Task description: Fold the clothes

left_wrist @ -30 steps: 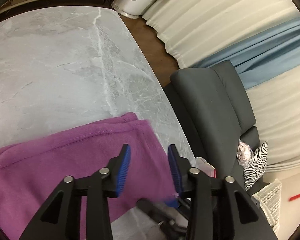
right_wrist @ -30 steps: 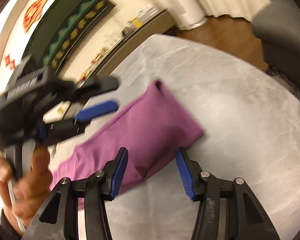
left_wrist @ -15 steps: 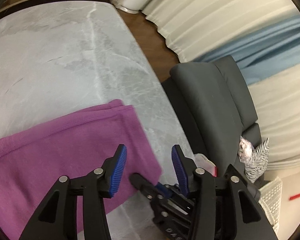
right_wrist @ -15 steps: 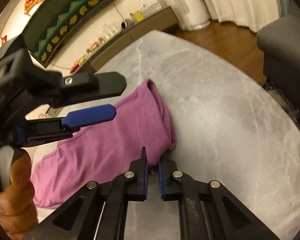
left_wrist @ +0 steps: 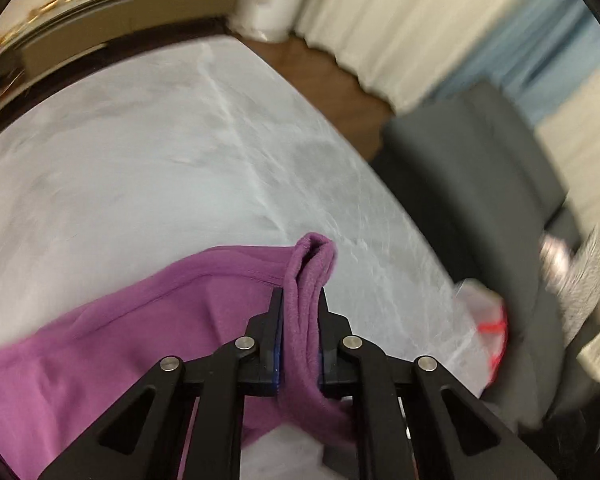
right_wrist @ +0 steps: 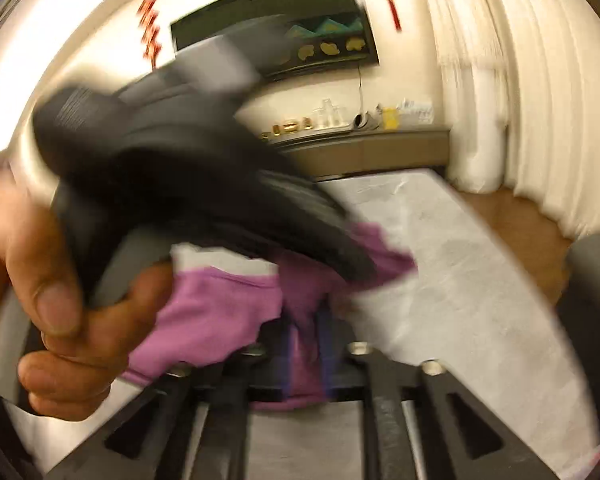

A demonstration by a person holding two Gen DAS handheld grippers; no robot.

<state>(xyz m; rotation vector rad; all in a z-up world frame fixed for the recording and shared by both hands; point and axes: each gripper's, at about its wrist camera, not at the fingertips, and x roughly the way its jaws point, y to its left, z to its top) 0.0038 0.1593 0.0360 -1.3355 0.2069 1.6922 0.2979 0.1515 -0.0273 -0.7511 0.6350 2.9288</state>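
Note:
A purple garment (left_wrist: 140, 320) lies on the grey marble table (left_wrist: 140, 168). My left gripper (left_wrist: 299, 300) is shut on the purple garment's hemmed corner, which bunches up between the jaws and pokes out above them. In the right wrist view, my right gripper (right_wrist: 306, 320) is shut on another fold of the purple garment (right_wrist: 212, 312). The left gripper's black body (right_wrist: 204, 184) crosses that view, blurred, just above the cloth, with a hand (right_wrist: 48, 288) around its grip. Both views are smeared by motion.
A dark grey sofa (left_wrist: 484, 200) stands off the table's right edge, with a striped cushion (left_wrist: 580, 280) on it. A low cabinet (right_wrist: 364, 152) with small items runs along the far wall. White curtains (right_wrist: 520, 80) hang at the right.
My left gripper went from open above the garment to shut on its corner. The right gripper stays shut on the cloth. The corner is now lifted and both grippers have swung sharply.

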